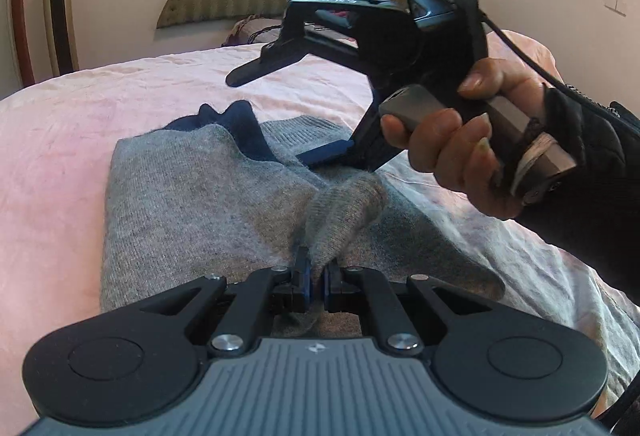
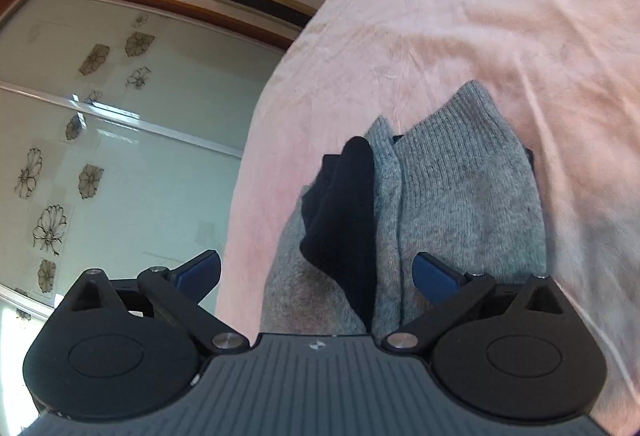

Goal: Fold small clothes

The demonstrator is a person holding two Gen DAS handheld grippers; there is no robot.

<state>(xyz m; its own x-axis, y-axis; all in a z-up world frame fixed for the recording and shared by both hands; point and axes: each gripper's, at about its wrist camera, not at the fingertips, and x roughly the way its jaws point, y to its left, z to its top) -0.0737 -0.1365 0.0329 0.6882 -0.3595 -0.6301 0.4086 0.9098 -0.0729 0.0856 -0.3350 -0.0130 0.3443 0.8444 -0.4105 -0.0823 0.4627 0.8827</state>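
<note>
Left gripper (image 1: 316, 276) pinches grey sweater (image 1: 192, 196); right gripper (image 2: 316, 270) hovers spread.

I see soft daylight, glare on the frosted flower-patterned glass door (image 2: 120, 140), heavy fisheye warp, dark corners.

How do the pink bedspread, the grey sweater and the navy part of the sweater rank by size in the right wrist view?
1. Pink bedspread, largest.
2. Grey sweater.
3. Navy part, smallest.
</note>
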